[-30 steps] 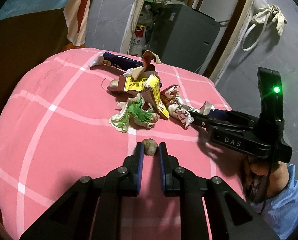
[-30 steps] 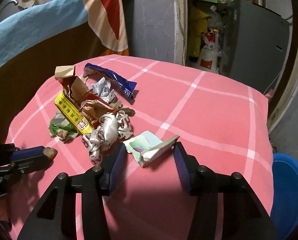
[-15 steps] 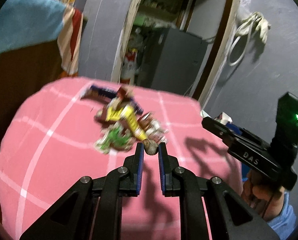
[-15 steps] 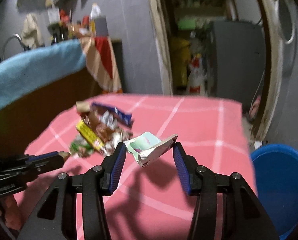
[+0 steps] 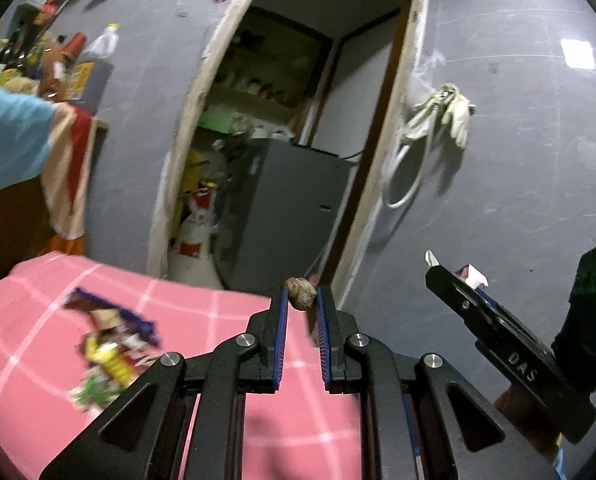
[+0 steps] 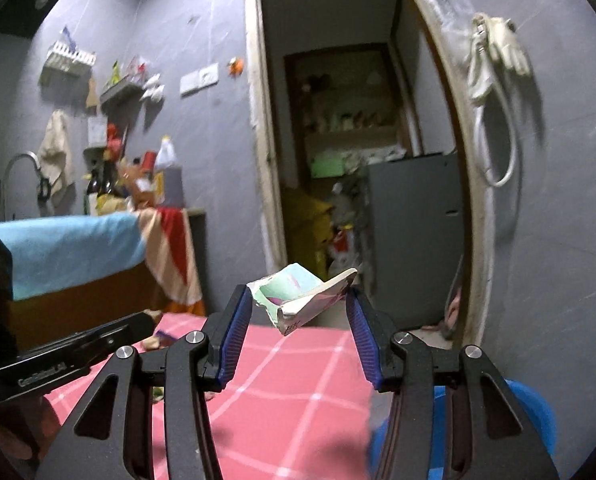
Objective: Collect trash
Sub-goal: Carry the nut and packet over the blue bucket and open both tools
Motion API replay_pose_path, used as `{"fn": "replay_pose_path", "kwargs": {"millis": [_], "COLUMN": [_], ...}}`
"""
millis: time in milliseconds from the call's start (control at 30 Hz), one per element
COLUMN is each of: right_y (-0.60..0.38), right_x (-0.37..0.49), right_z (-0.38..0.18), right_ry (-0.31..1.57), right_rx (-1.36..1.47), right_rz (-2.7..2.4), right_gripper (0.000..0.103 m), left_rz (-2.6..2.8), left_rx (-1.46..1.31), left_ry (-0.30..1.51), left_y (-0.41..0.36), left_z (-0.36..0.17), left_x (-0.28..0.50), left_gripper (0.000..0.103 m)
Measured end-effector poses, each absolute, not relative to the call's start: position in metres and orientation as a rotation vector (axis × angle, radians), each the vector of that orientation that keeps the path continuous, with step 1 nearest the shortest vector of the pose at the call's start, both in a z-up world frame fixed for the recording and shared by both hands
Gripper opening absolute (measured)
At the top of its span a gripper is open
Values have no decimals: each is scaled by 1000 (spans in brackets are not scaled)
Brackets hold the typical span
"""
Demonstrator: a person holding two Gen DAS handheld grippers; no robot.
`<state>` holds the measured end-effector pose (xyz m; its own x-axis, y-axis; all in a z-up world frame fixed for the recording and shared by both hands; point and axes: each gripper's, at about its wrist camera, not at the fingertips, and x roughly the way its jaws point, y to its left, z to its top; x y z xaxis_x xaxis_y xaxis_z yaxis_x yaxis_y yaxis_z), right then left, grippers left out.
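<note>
Both pieces of trash are held clear of the pink checked surface (image 5: 202, 316), presumably so they can be carried over to the blue bin (image 6: 537, 412) seen at the lower right of the right wrist view. The left gripper (image 5: 301, 300) has its jaws nearly together, clamped on a small brownish nut-like lump (image 5: 300, 298) right at the tips. The right gripper (image 6: 299, 300) has its jaws wider apart, pinched on the ends of a crumpled carton scrap (image 6: 298, 298). A second ago both were low over the surface by the wrapper pile (image 5: 110, 352) — now they've been lifted and levelled, so wall and doorway fill the views, and the pile is left behind.
</note>
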<state>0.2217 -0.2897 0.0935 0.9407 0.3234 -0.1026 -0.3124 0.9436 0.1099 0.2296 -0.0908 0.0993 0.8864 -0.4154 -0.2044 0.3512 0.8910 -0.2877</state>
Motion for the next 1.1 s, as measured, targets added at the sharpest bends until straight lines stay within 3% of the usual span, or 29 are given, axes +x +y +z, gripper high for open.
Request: {"fn": "replay_pose_path", "kwargs": {"millis": [333, 1100], "right_y": [-347, -423], "right_x": [225, 256], "right_z": [83, 15], "right_ry": [138, 412], "right_rx": [125, 289], "right_rz": [183, 7], "right_gripper": [48, 50], "left_rz": [-507, -617], "left_rx": [-231, -220], "left_ry": [356, 734], "left_y": [-155, -235], "left_z": [88, 11], "left_x": [267, 334], "left_gripper": [12, 13]}}
